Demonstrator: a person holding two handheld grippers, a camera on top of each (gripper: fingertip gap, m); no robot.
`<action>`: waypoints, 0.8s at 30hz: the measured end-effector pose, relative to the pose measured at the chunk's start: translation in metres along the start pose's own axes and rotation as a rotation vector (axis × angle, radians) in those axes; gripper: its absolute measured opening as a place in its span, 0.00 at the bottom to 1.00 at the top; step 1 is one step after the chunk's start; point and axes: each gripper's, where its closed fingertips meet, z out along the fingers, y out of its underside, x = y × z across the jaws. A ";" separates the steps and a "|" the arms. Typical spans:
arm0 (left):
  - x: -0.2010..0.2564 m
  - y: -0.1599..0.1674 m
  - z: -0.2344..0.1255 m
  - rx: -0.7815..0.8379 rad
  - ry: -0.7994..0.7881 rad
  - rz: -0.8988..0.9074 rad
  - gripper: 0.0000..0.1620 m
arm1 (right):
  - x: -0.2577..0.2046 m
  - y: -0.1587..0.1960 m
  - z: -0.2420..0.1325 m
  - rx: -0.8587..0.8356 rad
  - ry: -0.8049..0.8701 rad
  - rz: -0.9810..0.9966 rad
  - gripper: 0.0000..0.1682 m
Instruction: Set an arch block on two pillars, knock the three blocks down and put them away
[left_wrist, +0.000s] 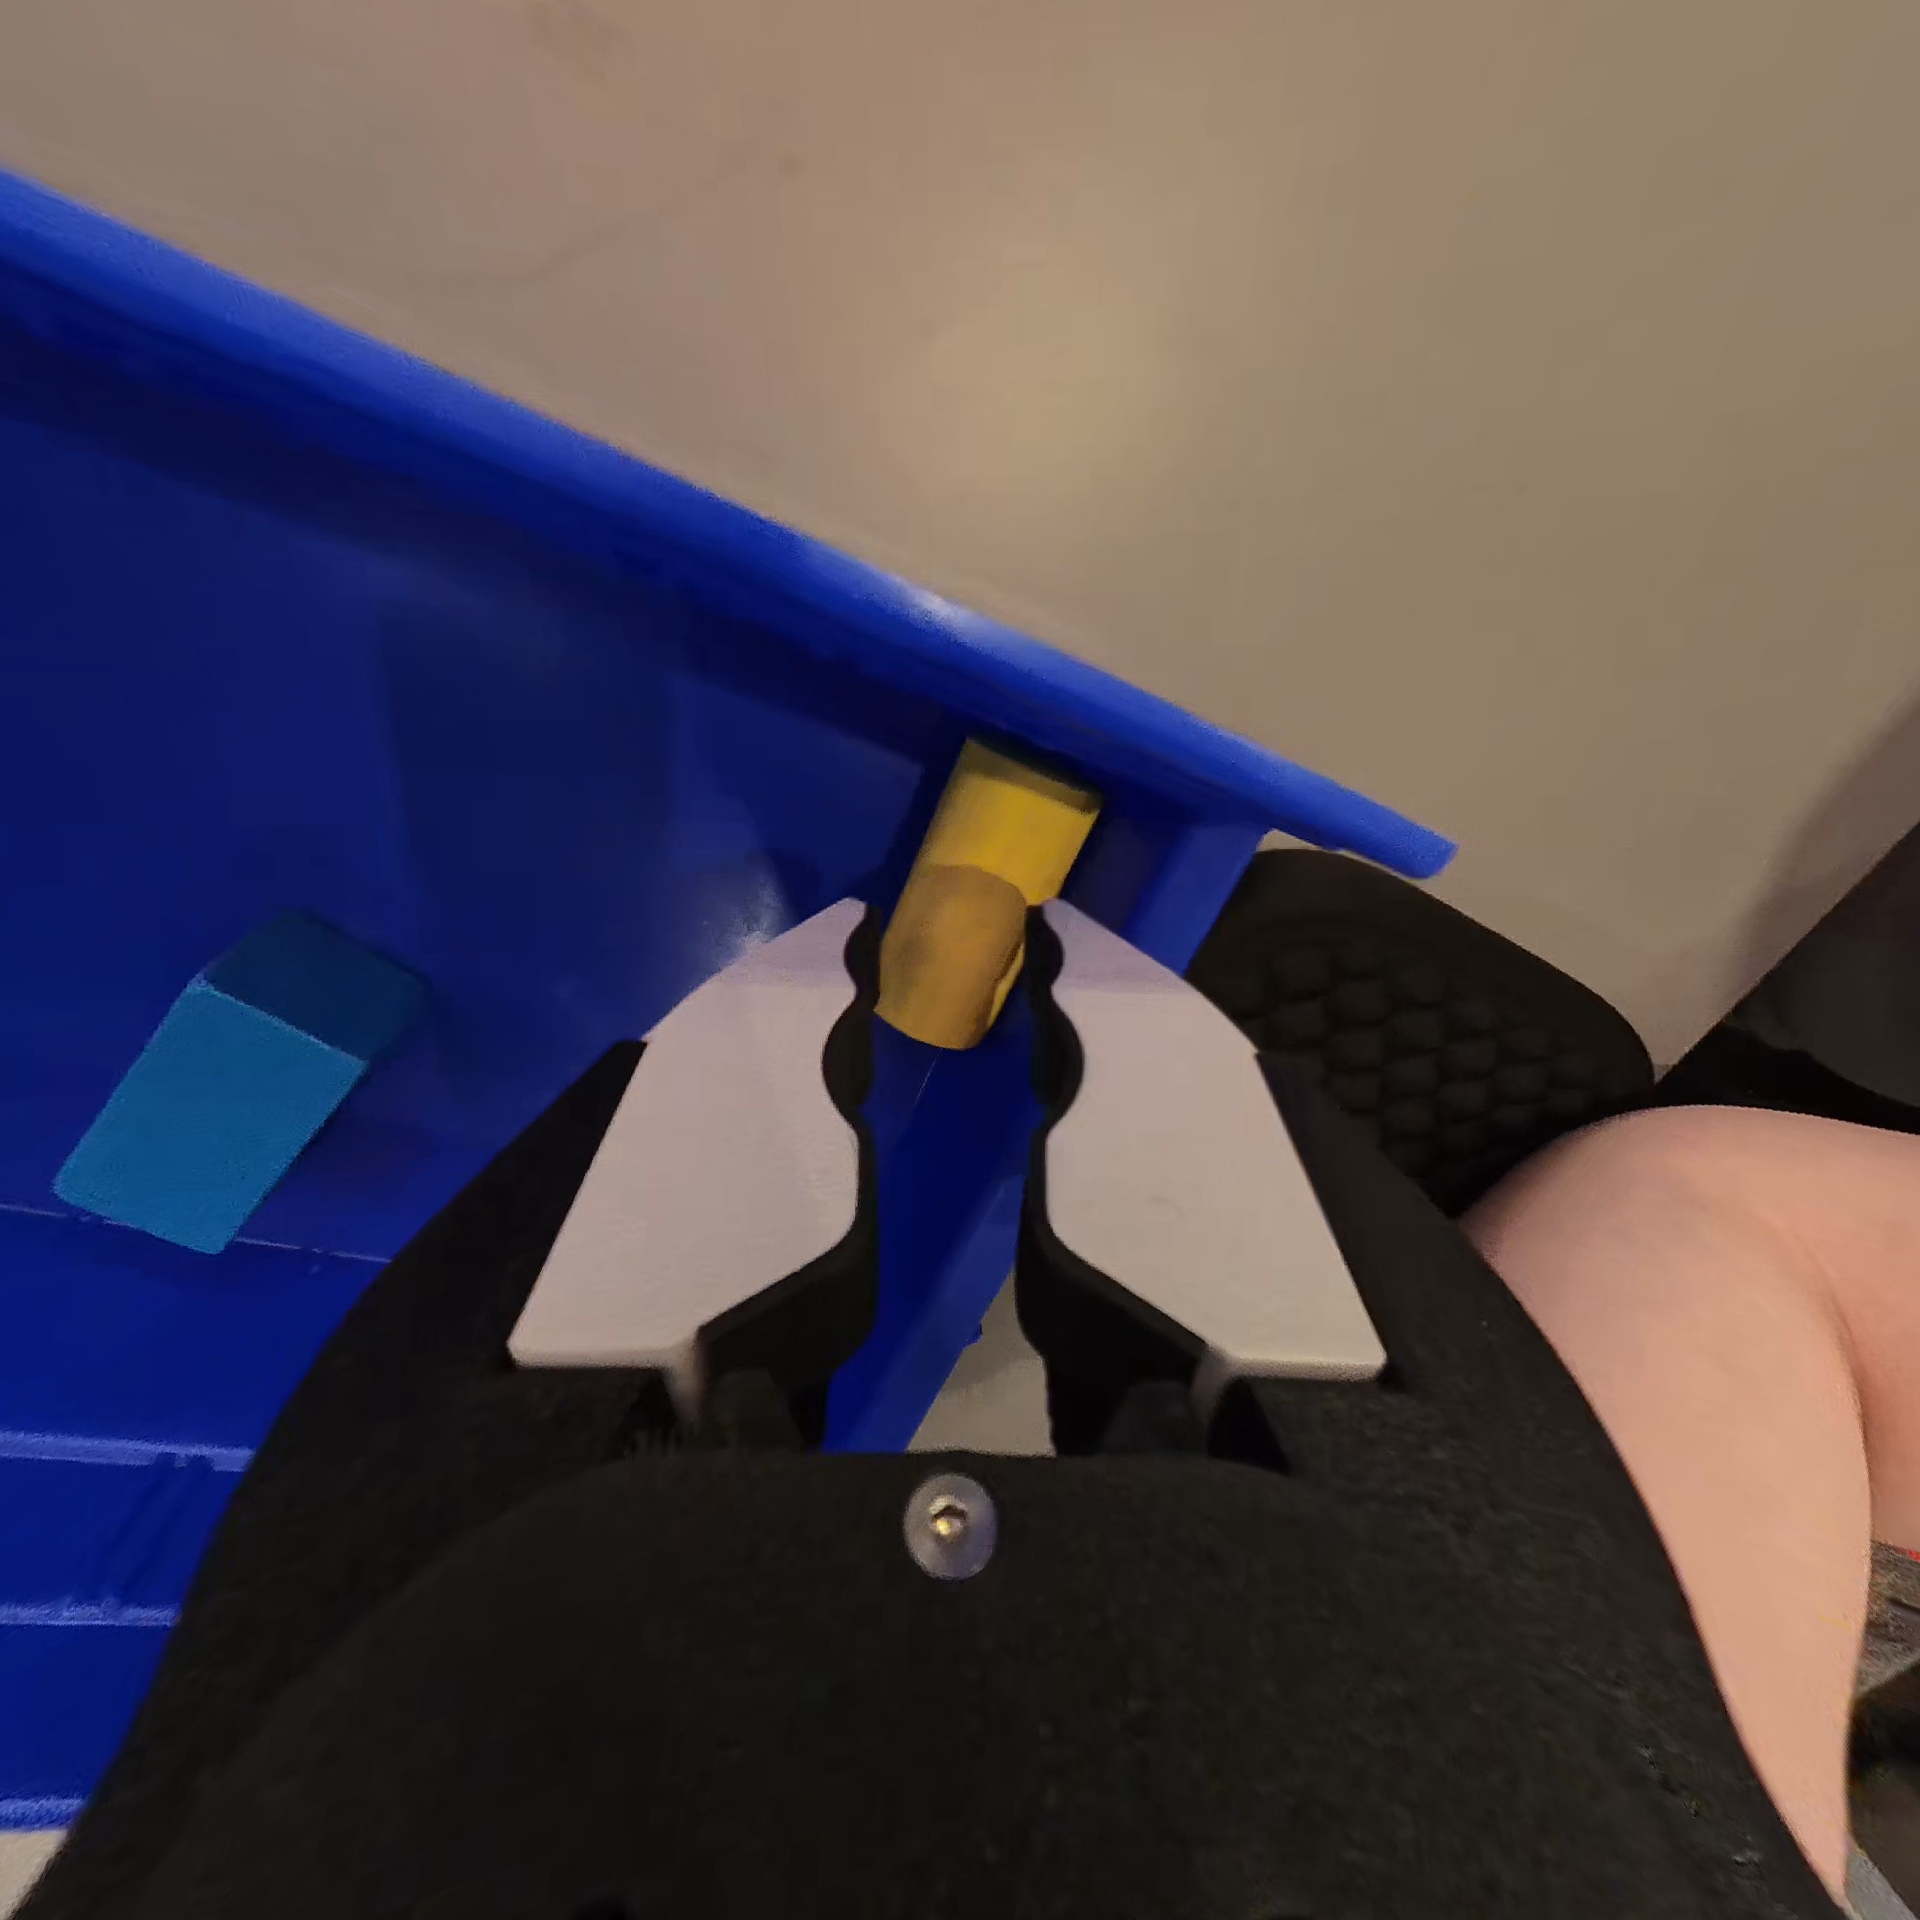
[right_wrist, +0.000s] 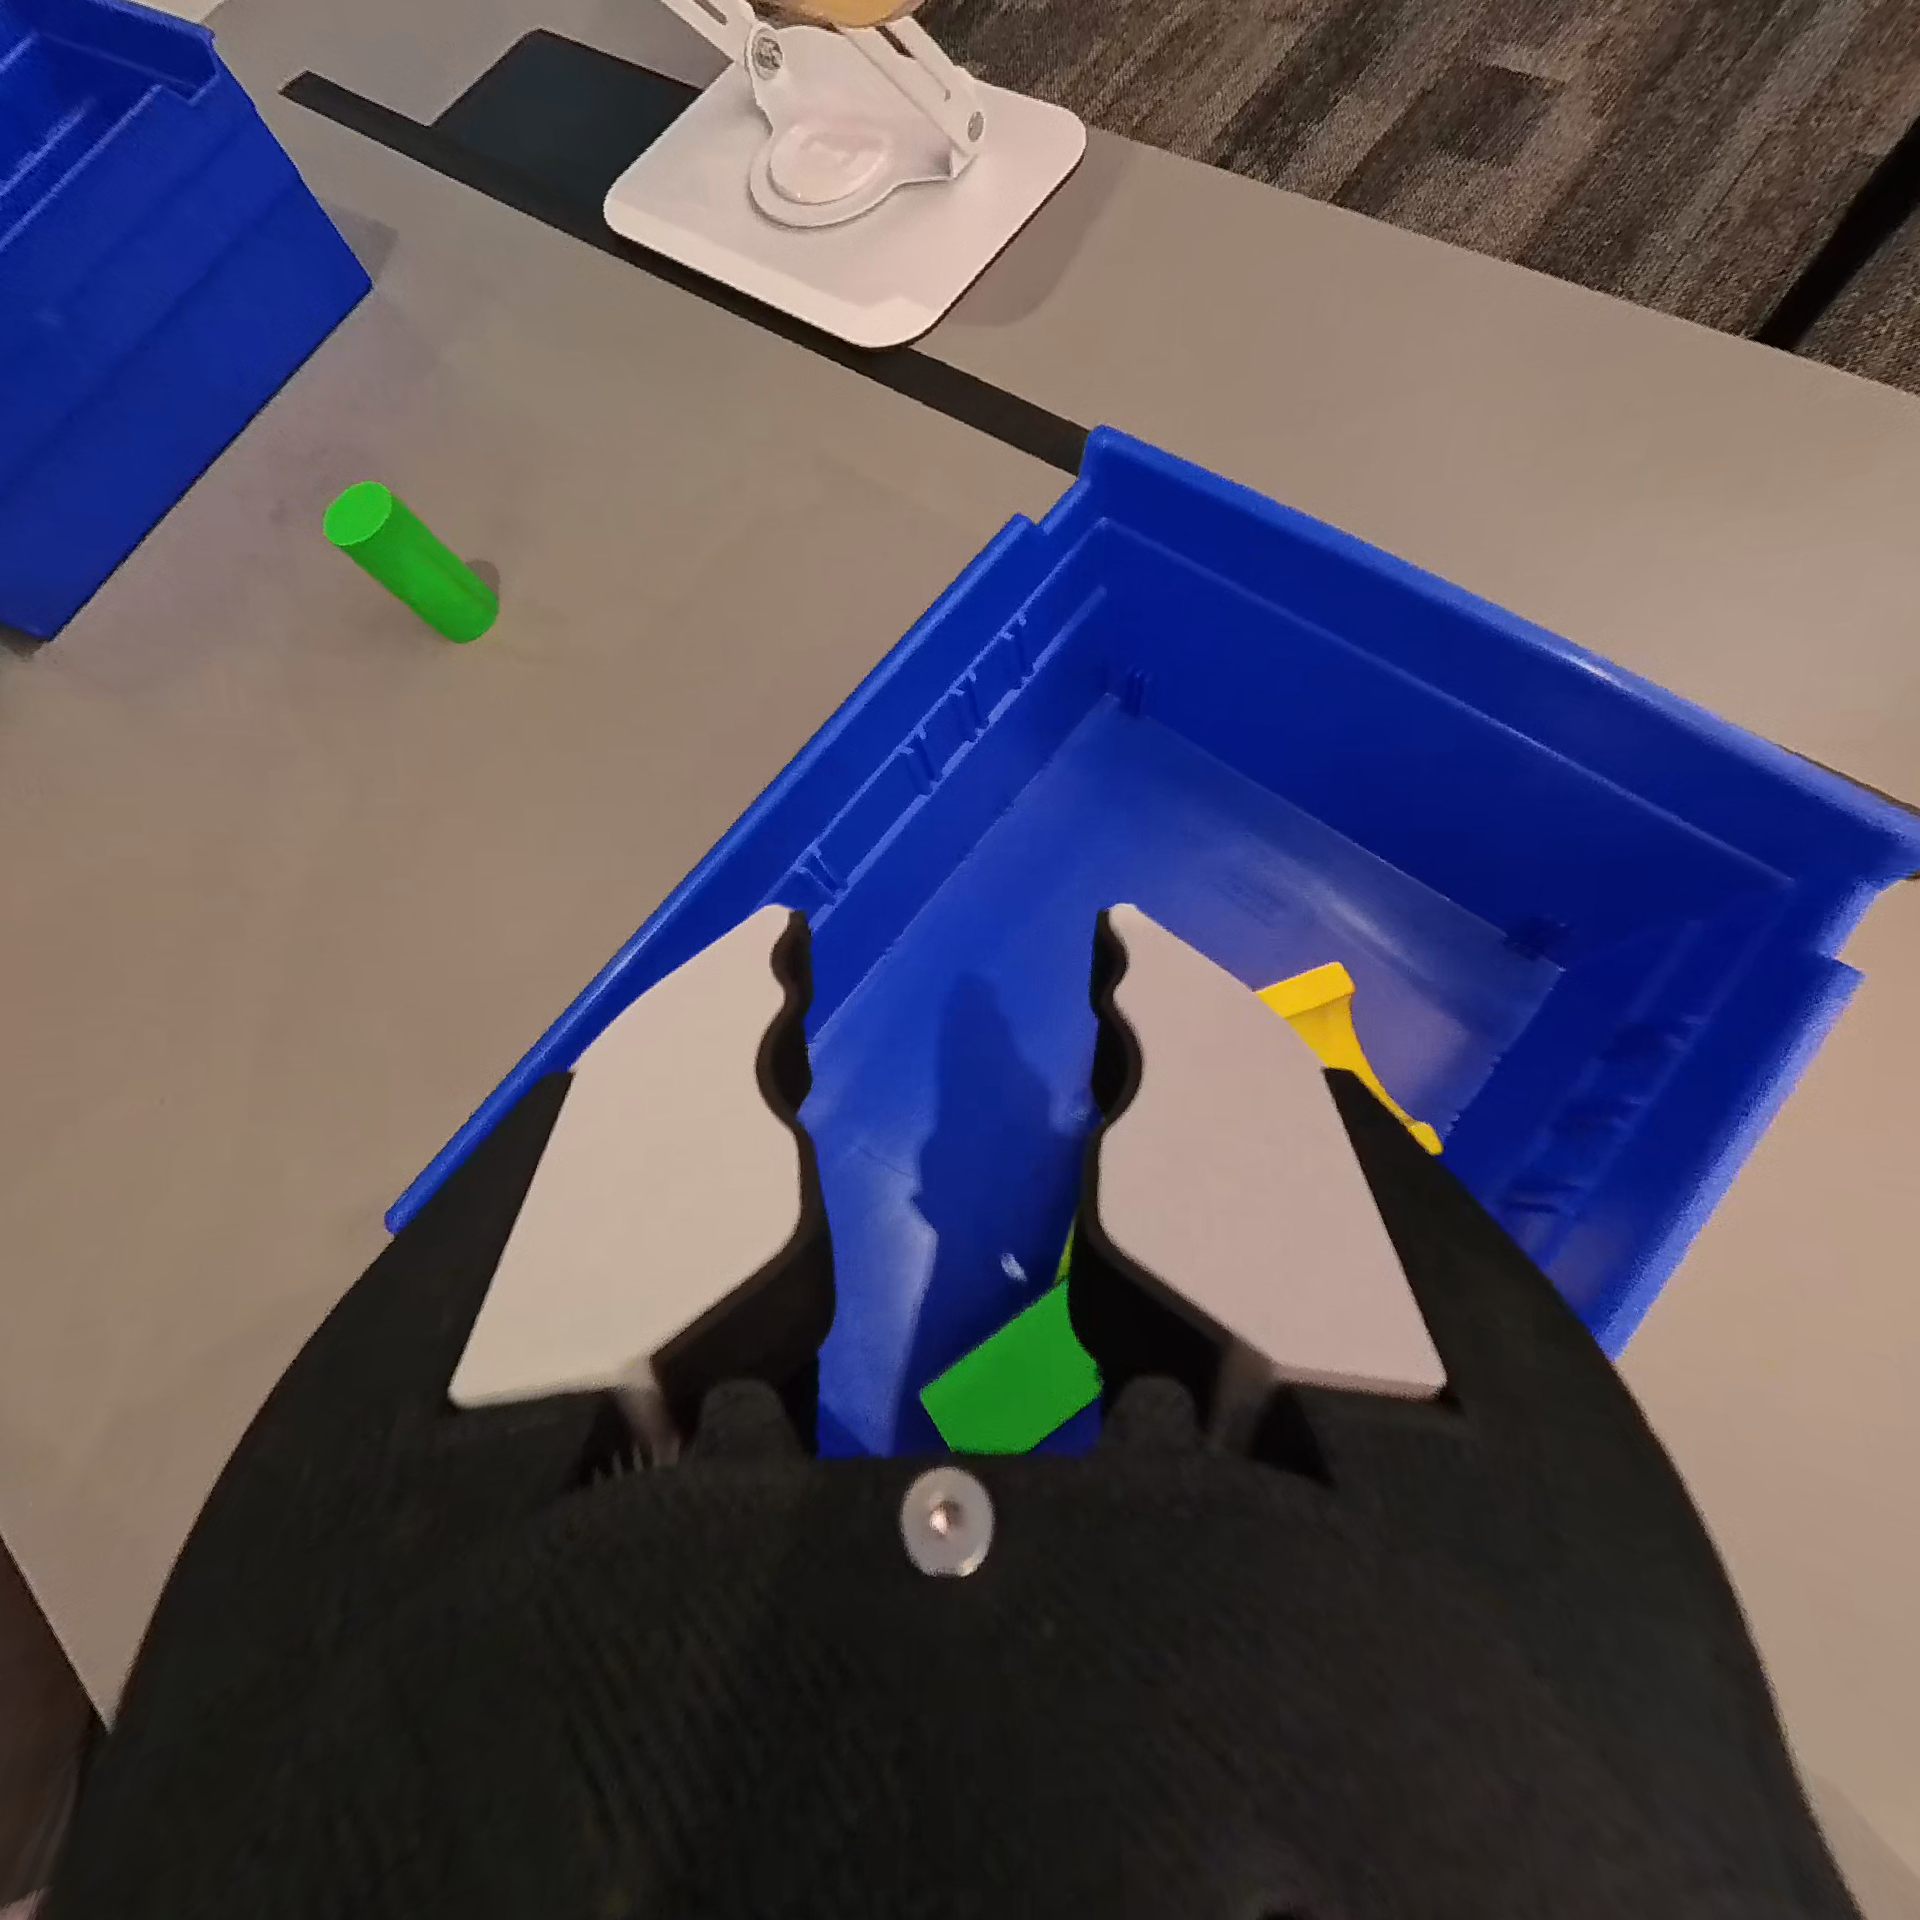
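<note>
My left gripper is shut on a yellow cylinder block at its fingertips and holds it inside the corner of a blue bin, just under the rim. A light blue rectangular block lies in that bin to the left. My right gripper is open and empty above a second blue bin. In that bin lie a green block and a yellow block, which is partly hidden by my right finger. A green cylinder stands on the grey table to the left.
Another blue bin stands at the far left of the right wrist view. A white stand and a dark flat pad sit at the table's back. A person's arm and a black textured part are to the right of my left gripper. Across from one pair of fingers to the other is roughly 60 cm.
</note>
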 end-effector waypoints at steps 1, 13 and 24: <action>0.000 0.002 0.002 -0.019 0.010 -0.009 0.15 | -0.001 0.001 0.000 -0.004 -0.004 -0.003 0.32; 0.008 0.000 0.014 -0.062 0.073 0.021 0.12 | -0.003 0.006 0.002 -0.024 -0.031 -0.008 0.32; 0.007 -0.002 0.014 0.037 0.146 0.062 0.10 | -0.015 0.005 0.009 -0.034 -0.084 -0.039 0.32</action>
